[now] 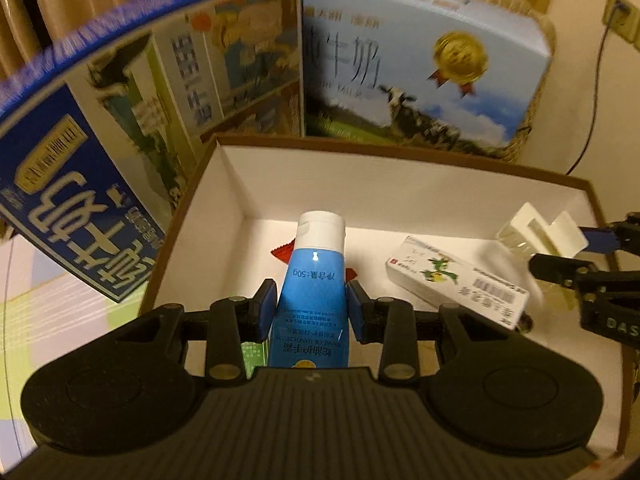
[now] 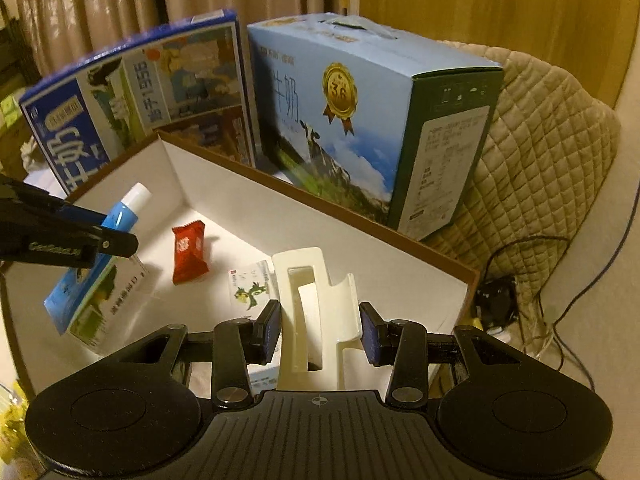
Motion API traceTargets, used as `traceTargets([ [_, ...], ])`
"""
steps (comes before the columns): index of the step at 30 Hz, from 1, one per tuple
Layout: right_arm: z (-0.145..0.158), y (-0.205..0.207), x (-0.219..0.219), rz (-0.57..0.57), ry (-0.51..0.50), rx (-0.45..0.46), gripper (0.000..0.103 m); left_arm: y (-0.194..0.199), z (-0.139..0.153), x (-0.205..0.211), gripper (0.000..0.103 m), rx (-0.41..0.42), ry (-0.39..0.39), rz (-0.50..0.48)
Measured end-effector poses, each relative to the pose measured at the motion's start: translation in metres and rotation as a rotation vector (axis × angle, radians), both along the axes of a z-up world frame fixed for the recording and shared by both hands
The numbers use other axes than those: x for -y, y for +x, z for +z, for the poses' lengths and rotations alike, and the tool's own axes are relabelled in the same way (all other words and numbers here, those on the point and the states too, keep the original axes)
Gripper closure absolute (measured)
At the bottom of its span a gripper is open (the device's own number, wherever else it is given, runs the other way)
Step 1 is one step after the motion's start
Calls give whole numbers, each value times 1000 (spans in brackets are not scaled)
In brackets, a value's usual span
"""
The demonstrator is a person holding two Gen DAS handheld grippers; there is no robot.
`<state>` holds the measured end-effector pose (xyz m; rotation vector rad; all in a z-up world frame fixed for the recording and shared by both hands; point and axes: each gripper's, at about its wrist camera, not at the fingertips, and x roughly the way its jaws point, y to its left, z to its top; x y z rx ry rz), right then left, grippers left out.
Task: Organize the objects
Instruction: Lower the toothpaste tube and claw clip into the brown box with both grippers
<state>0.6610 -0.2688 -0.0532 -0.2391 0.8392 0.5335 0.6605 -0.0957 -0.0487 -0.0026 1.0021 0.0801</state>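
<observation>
**Grippers over open box, each gripping one item**

Left gripper (image 1: 312, 306) closed on blue tube (image 1: 310, 300), blue pads pressed against both sides of tube body, white cap pointing away toward far wall of box. Held above white interior of brown-edged box (image 1: 400, 184). Right gripper (image 2: 320, 330) clamped on cream plastic clip (image 2: 316, 312), pads touching its outer faces, clip standing upright between fingers, over near right part of same box.

Lying on box floor: red snack packet (image 2: 190, 254) near middle, partly hidden behind tube in left wrist view; white medicine carton (image 1: 456, 280) with green plant print, just beside clip; blue-and-green carton (image 2: 92, 300) under left gripper, tilted, seen clearly only from right wrist view.

Behind box, touching or nearly touching its far rim: dark blue milk case (image 1: 120, 140) leaning at left, light blue milk case (image 1: 420, 80) with gold medal print standing at right. Quilted beige cover (image 2: 552, 152) behind light blue case. Cables (image 2: 560, 280) on floor at far right, wall socket (image 1: 618, 12) above. Curtains (image 2: 120, 0) in background.
</observation>
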Motion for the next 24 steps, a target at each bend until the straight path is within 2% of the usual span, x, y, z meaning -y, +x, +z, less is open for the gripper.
traceTargets([
  [14, -14, 16, -6, 32, -53, -17, 65, 24, -33, -6, 70, -63, 23, 8],
  [17, -15, 17, -7, 34, -58, -23, 65, 25, -35, -7, 70, -65, 6, 1],
  [19, -16, 17, -8, 34, -63, -24, 65, 24, -32, -5, 70, -48, 27, -8],
  [22, -17, 18, -8, 25, -60, -27, 64, 23, -28, -4, 63, -38, 40, -16],
  [24, -16, 18, -7, 22, -55, -28, 64, 21, -24, -6, 63, -28, 33, -18],
])
